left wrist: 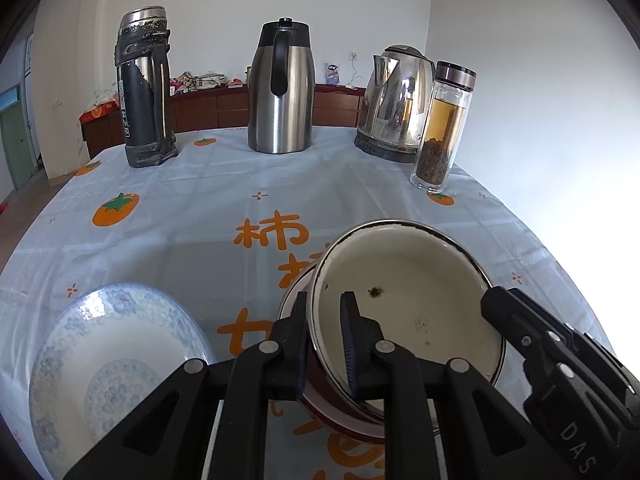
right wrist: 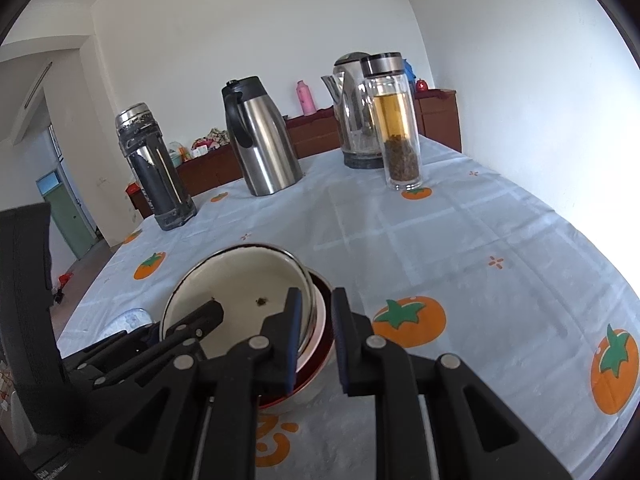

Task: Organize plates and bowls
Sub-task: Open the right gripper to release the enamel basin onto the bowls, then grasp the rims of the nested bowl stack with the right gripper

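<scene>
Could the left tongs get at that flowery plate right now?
Probably not yet: the left tongs are shut on the cream bowl. The flowery plate lies uncovered beside them.

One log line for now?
left gripper: shut on cream bowl | right gripper: shut on cream bowl | cream bowl: tilted in red bowl

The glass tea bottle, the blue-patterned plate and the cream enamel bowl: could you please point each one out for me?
glass tea bottle (right wrist: 396, 132), right wrist view, on its amber liquid section.
blue-patterned plate (left wrist: 116, 360), left wrist view, on its white inner face.
cream enamel bowl (left wrist: 420, 300), left wrist view, on its inside bottom.
</scene>
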`<state>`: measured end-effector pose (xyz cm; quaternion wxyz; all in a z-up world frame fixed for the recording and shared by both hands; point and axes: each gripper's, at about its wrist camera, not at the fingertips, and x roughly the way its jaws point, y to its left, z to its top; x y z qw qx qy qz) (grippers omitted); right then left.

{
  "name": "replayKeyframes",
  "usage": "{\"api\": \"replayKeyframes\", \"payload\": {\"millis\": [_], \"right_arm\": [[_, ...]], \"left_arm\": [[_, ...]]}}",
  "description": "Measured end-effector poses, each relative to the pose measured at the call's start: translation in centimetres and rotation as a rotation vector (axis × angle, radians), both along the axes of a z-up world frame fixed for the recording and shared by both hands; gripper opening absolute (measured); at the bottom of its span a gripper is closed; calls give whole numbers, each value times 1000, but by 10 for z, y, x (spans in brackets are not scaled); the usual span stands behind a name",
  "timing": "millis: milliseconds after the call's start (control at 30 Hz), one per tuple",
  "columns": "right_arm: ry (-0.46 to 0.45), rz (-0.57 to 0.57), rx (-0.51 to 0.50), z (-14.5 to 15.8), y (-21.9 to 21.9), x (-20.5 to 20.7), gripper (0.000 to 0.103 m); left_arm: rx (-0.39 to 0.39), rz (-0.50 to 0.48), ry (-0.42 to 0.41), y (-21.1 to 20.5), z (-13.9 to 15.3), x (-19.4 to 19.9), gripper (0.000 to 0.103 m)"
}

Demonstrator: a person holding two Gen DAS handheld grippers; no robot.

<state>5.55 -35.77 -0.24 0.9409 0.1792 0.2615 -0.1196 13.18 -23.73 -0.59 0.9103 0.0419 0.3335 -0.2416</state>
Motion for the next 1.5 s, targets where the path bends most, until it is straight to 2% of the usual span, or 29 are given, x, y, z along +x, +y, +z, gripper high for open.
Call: {"api": "replayKeyframes", "payload": {"millis": [700, 767, 800, 833, 900, 933, 1000, 1300, 1500], "right_arm": [[18, -9, 2, -7, -4, 6, 17], [16, -11, 7, -7, -4, 6, 18], [14, -11, 8, -7, -4, 6, 20], [13, -18, 5, -7, -5, 5, 21], [11, -26, 6, -6, -6, 5, 21], [7, -28, 15, -6, -8, 4, 23], [-3, -32, 23, -6, -9, 2, 29], [-90, -91, 35, 2, -19, -14, 69], [-112, -114, 81, 1, -28, -17, 86]], "left_arm": [[-9, -20, -3, 1, 7, -6, 32], [-24, -25, -6, 3, 10, -8, 37], [-35, -27, -14, 4, 13, -10, 44], [-27, -10, -28, 5, 16, -11, 56], [-15, 31, -91, 9, 23, -15, 72], [-14, 42, -111, 11, 26, -16, 77], [-23, 50, -125, 16, 30, -16, 77], [-62, 125, -106, 38, 34, -3, 77], [-64, 169, -83, 49, 31, 8, 77]]}}
